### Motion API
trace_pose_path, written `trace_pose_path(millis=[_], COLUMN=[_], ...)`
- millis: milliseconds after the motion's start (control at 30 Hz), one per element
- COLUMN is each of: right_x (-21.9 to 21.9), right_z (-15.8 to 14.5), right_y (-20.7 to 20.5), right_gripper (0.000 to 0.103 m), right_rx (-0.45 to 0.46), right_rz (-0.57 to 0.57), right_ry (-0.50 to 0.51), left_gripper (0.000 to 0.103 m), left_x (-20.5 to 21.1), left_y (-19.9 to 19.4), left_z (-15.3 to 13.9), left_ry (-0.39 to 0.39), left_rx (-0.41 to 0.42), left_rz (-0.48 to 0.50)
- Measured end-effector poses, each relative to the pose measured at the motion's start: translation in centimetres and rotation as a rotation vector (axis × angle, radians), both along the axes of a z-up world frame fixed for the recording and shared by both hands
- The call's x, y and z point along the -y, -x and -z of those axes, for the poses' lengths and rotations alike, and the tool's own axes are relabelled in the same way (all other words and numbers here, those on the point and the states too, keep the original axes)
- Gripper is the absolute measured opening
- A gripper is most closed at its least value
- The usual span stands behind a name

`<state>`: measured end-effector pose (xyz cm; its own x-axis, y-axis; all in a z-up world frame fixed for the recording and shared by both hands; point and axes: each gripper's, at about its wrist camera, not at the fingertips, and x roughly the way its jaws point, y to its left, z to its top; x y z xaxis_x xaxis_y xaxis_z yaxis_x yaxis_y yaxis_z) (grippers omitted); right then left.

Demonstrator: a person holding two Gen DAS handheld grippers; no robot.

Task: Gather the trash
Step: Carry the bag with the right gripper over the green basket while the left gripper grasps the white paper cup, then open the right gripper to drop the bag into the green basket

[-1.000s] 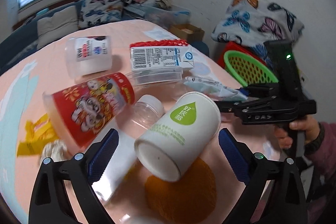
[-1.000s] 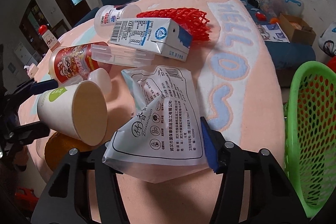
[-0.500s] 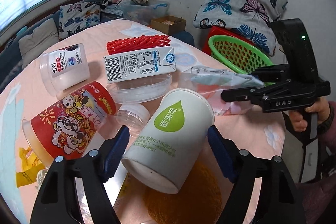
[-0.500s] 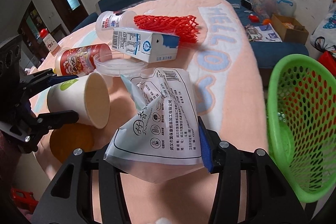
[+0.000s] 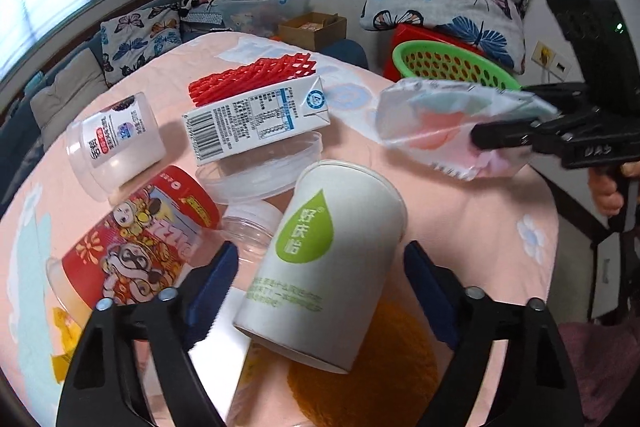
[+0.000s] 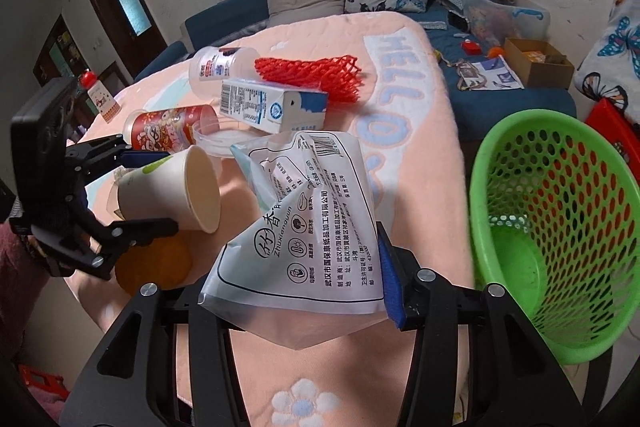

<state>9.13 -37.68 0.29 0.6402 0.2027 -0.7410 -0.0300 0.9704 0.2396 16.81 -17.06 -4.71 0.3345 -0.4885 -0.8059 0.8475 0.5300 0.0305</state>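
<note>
- Right gripper (image 6: 304,291): jaws clamped on a white plastic pouch (image 6: 316,227). Pouch hangs creased and folded, lifted clear of the pink tablecloth (image 6: 424,155).
- Green basket (image 6: 560,227) sits off the table edge at 3 o'clock in the right wrist view, mouth tilted toward the gripper. Looks empty inside.
- Left gripper (image 5: 320,291): jaws apart, straddling a white paper cup (image 5: 324,267) lying on its side. Left pad close to or touching the cup wall; a clear gap shows at the right pad. Cannot tell whether the cup rests on the table or is lifted.
- Cup's open mouth points away toward 1 o'clock in the left wrist view, base nearest the camera.
- Other trash on the table: red printed cup (image 5: 136,243) at 9 o'clock, milk carton (image 5: 256,123) and red foam net (image 5: 252,75) at 12, clear lidded bottle (image 5: 116,139) at 10.
- Risk, pouch: the grip is on one folded corner of slick film. A quick swing toward the basket could let it slip out and fall short, onto the floor between table and basket.
- Risk, cup: thin paper wall, round, free to roll. Closing off-centre may squirt it out toward the red printed cup; closing hard may crush it.
- Risk, both: the pouch hangs near 2 o'clock of the paper cup, so the tools could foul one another.
</note>
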Motion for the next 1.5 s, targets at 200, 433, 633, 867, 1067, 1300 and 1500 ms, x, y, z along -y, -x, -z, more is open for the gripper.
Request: trace_pose_path(millis=[200, 433, 633, 867, 1067, 1300, 1500], right_x=[2.8, 8.4, 12.4, 15.8, 17.2, 18.2, 18.8], right_z=[-2.3, -5.6, -6.8, -3.7, 0.2, 3.3, 3.5], right_y=[1.3, 3.3, 4.7, 4.9, 3.6, 2.6, 3.3], right_gripper=[0.048, 0.048, 0.048, 0.048, 0.051, 0.071, 0.085], right_rx=[0.047, 0.113, 0.155, 0.131, 0.055, -0.004, -0.007], right_rz=[0.054, 0.173, 0.242, 0.299, 0.323, 0.345, 0.372], right_ry=[-0.022, 0.042, 0.082, 0.071, 0.065, 0.063, 0.065], left_gripper=[0.060, 0.057, 0.057, 0.056, 0.056, 0.056, 0.056], left_x=[0.2, -0.4, -0.2, 0.5, 2.1, 5.7, 10.4], left_y=[0.5, 0.7, 1.1, 0.8, 0.6, 0.9, 0.7], left_z=[-0.3, -1.6, -2.2, -2.8, -4.1, -5.7, -6.7], left_ry=[0.016, 0.062, 0.085, 0.102, 0.137, 0.156, 0.156], left_rx=[0.010, -0.002, -0.011, -0.046, -0.061, -0.051, -0.050], left_rz=[-0.004, -0.032, -0.049, -0.080, -0.090, -0.038, 0.029])
